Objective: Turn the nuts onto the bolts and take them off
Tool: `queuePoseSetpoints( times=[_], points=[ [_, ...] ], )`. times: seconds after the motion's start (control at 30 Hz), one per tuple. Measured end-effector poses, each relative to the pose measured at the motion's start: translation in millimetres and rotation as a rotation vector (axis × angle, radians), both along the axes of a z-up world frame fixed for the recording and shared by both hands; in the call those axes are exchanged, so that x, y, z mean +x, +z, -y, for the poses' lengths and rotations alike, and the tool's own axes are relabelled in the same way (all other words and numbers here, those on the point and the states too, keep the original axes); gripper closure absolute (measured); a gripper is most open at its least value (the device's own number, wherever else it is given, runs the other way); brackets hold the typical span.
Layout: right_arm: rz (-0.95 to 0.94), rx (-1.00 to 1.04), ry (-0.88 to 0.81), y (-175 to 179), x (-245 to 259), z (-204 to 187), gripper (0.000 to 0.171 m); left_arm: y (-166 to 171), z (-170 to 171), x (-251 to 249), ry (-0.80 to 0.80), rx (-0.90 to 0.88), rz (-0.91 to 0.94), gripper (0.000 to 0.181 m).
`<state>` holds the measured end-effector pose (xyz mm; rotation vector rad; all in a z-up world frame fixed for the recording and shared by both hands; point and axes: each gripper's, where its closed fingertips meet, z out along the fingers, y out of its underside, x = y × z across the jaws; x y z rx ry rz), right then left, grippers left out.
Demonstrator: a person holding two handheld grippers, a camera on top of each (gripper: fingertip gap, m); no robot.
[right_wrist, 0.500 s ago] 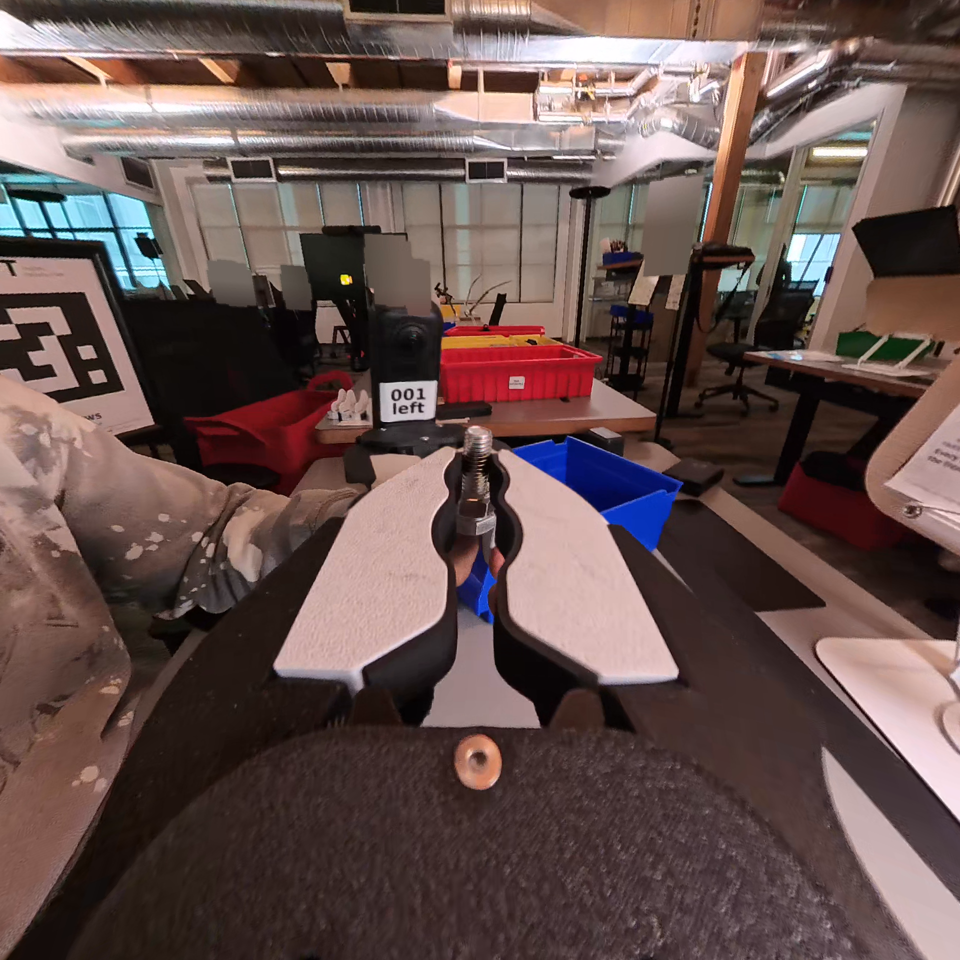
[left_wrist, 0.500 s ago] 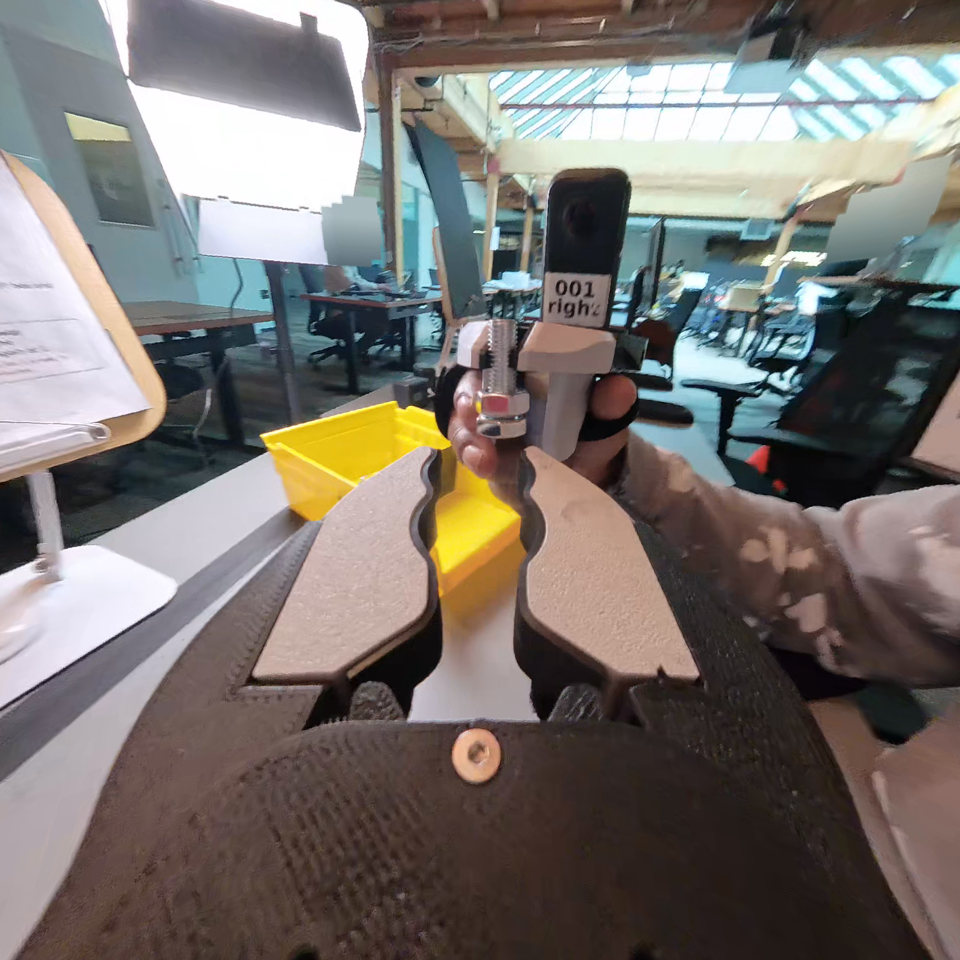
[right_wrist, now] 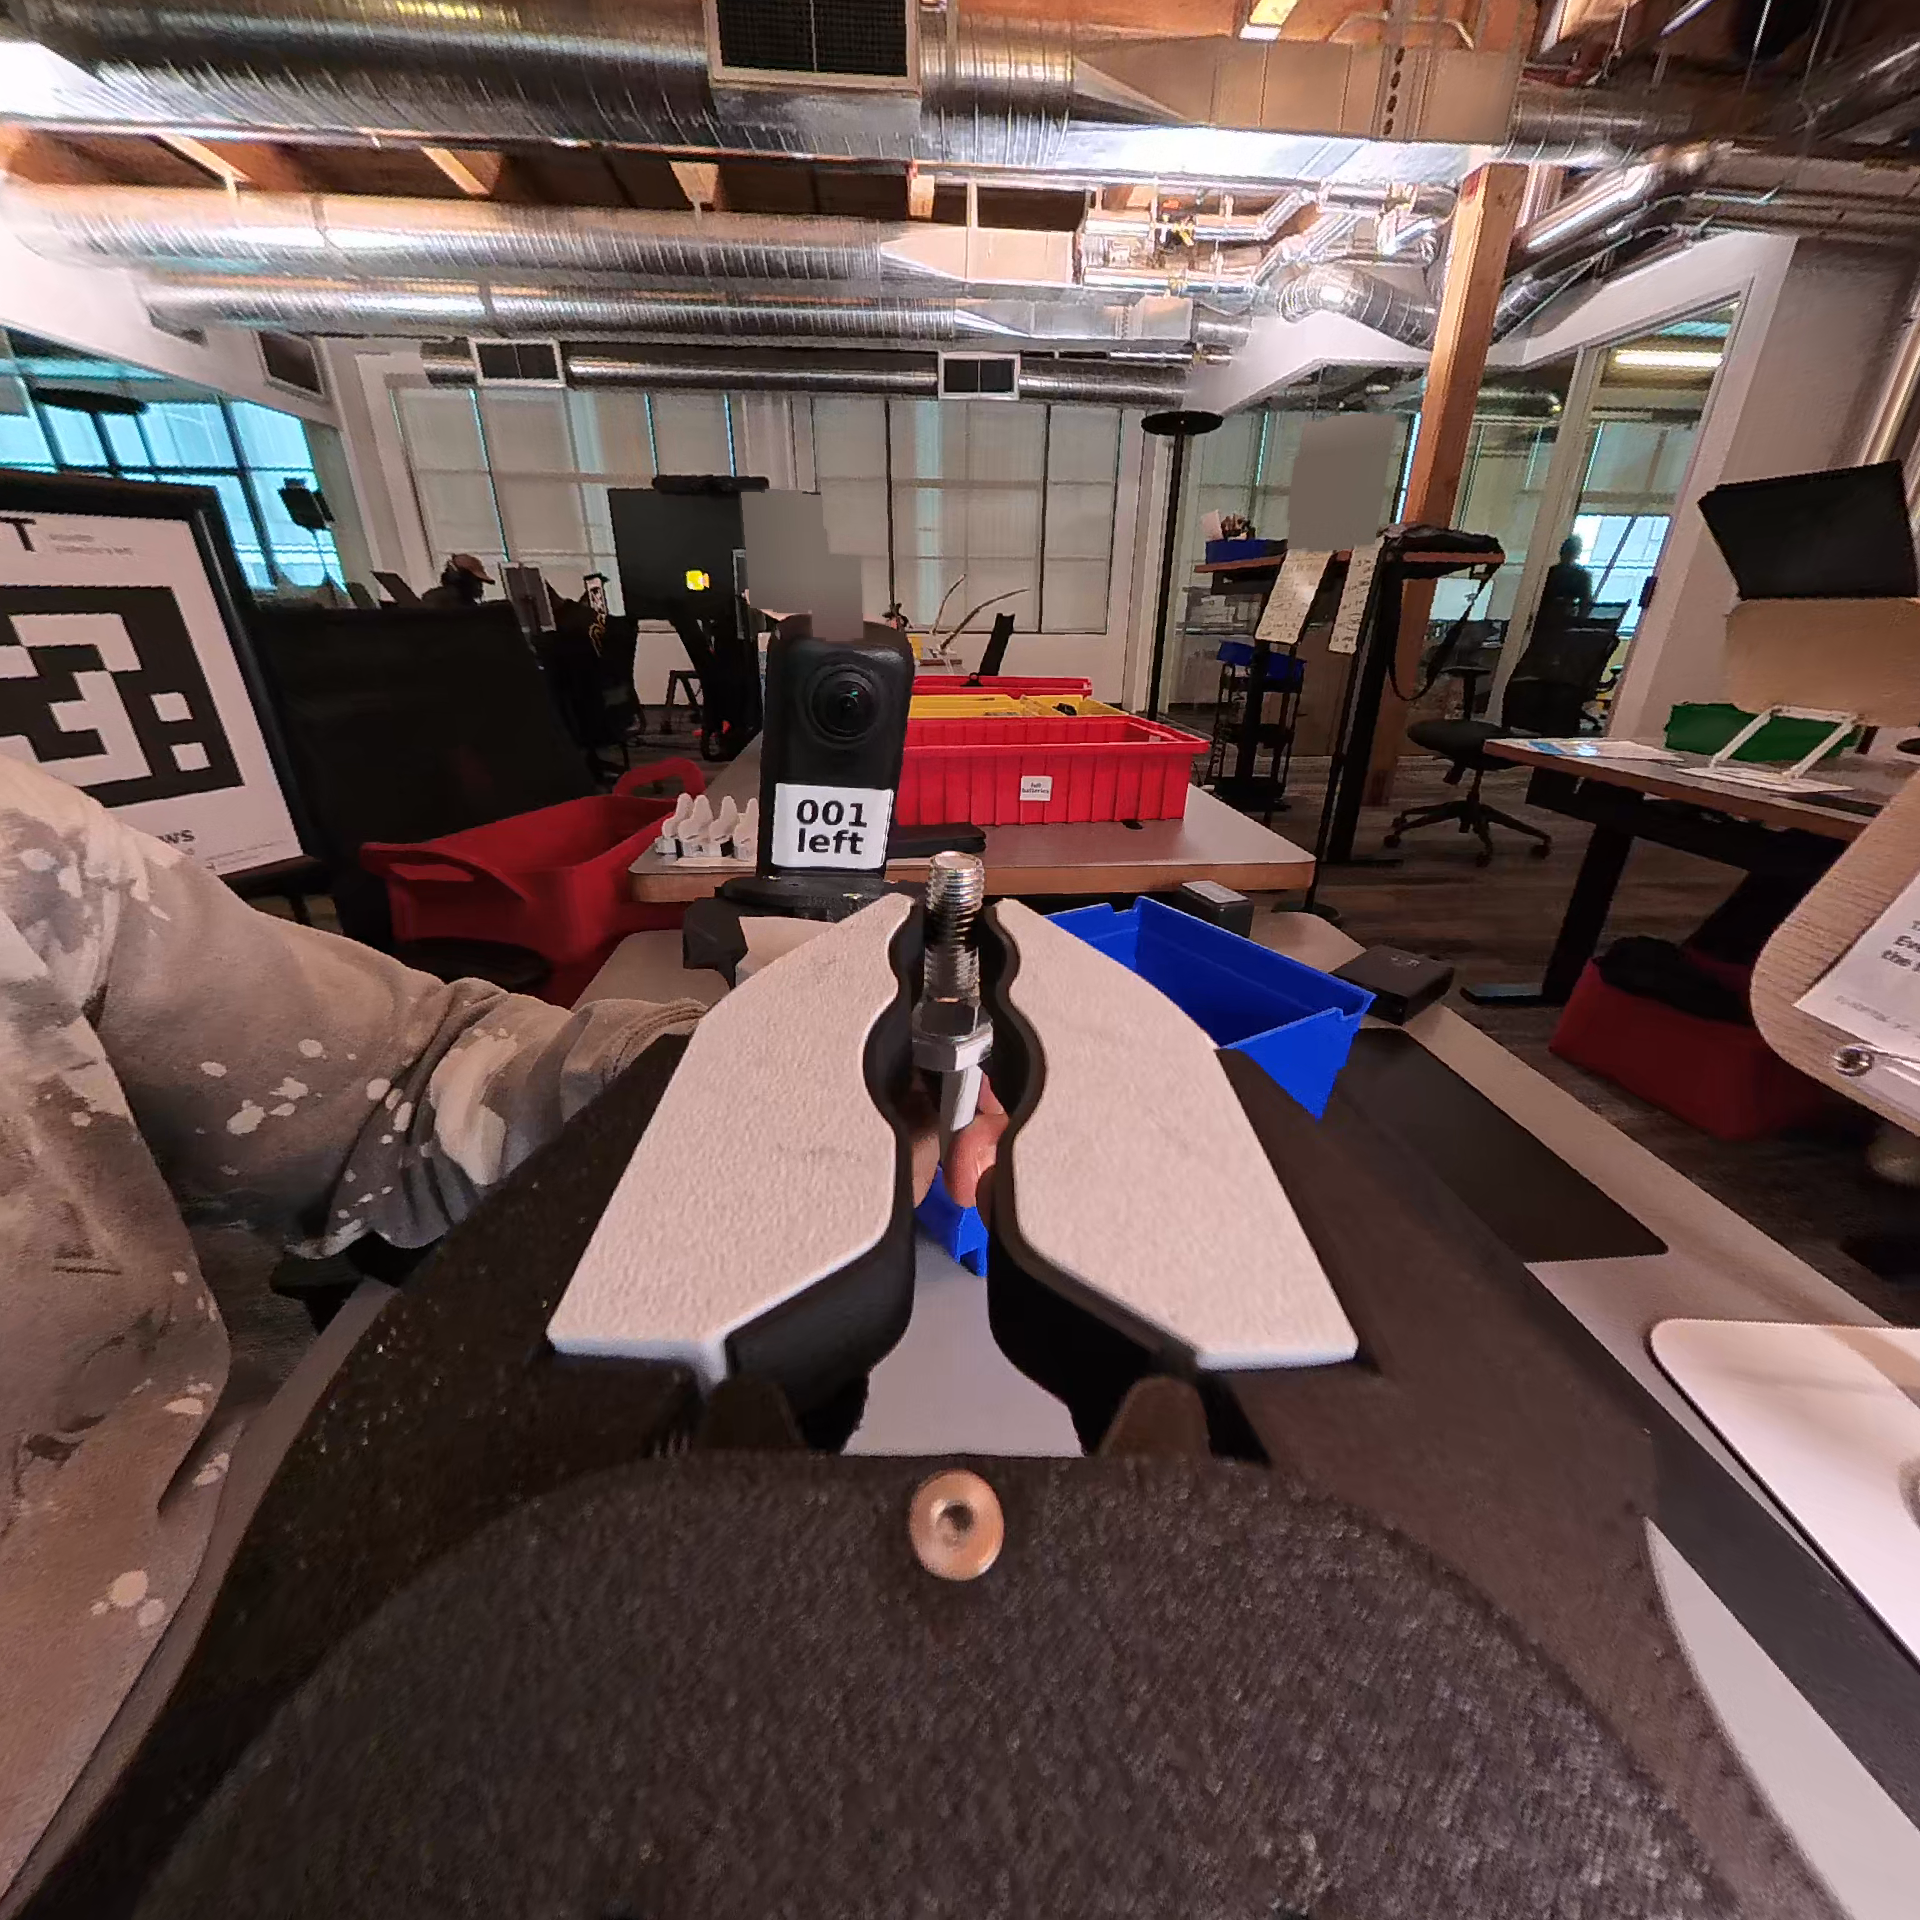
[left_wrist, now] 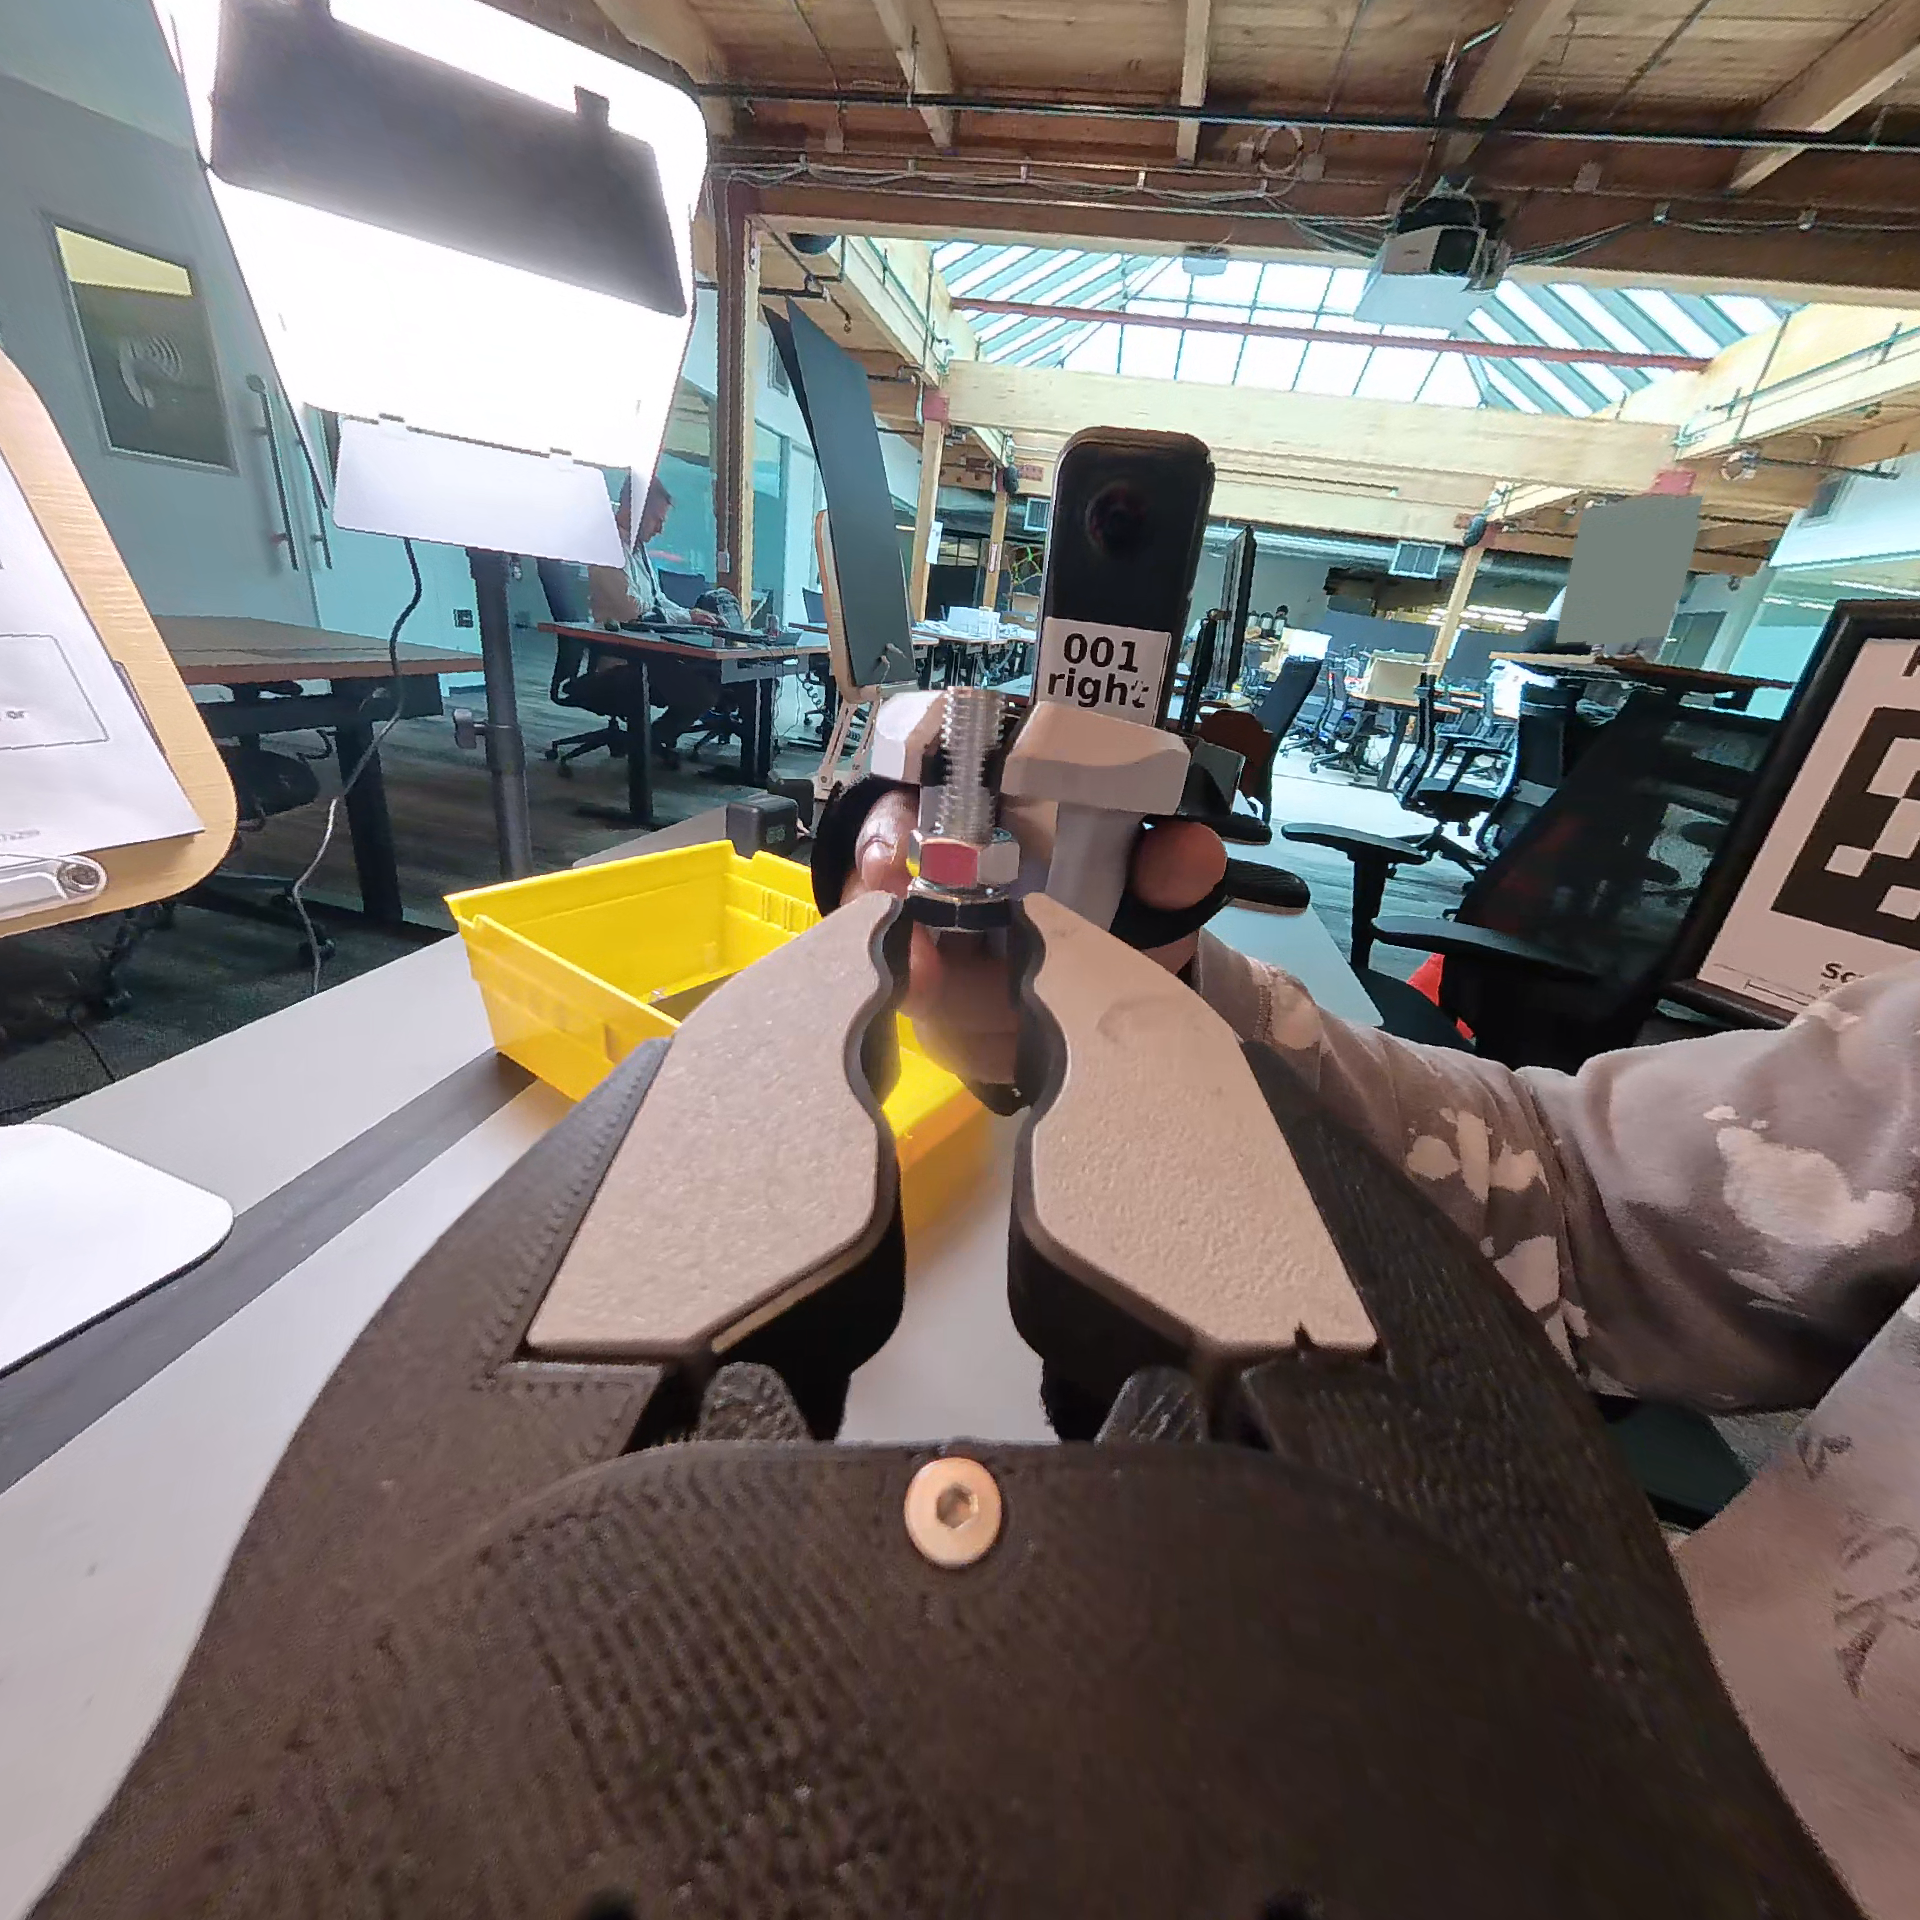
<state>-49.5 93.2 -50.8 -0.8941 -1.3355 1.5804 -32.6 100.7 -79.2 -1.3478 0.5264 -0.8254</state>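
Both sets of jaws are closing on one upright bolt: the right gripper is clamping the threaded shank, while the left gripper is narrowing its tips around the bolt's lower end just under the nut; whether they are fully gripping, I cannot tell. For clean turning, I judge the shank should be staying square between the notched pads, with the nut's flats being caught, not its corners. Bolt and hexagonal nut are shiny ribbed metal, pads are grainy grey, and smooth plastic yellow bin and blue bin are sitting on the table below.
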Motion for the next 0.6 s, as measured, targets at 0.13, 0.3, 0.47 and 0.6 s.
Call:
queuePoseSetpoints(
  times=[0.13, 0.3, 0.47, 0.6],
  points=[
    [0.008, 0.0, -0.004, 0, 0, 0, 0.162, 0, -1, -1, 0.018, 0.018, 0.017, 0.164],
    [0.058, -0.013, -0.079, -1, -2, -12, 0.145, 1, -8, -14, 0.126, 0.044, 0.055, 0.164],
    [0.124, 0.01, -0.14, -15, -15, -14, 0.14, -1, -11, -17, 0.163, 0.055, 0.047, 0.164],
    [0.107, -0.012, -0.225, -10, -7, -36, 0.162, 8, -5, -24, 0.139, 0.08, 0.105, 0.164]
  ],
)
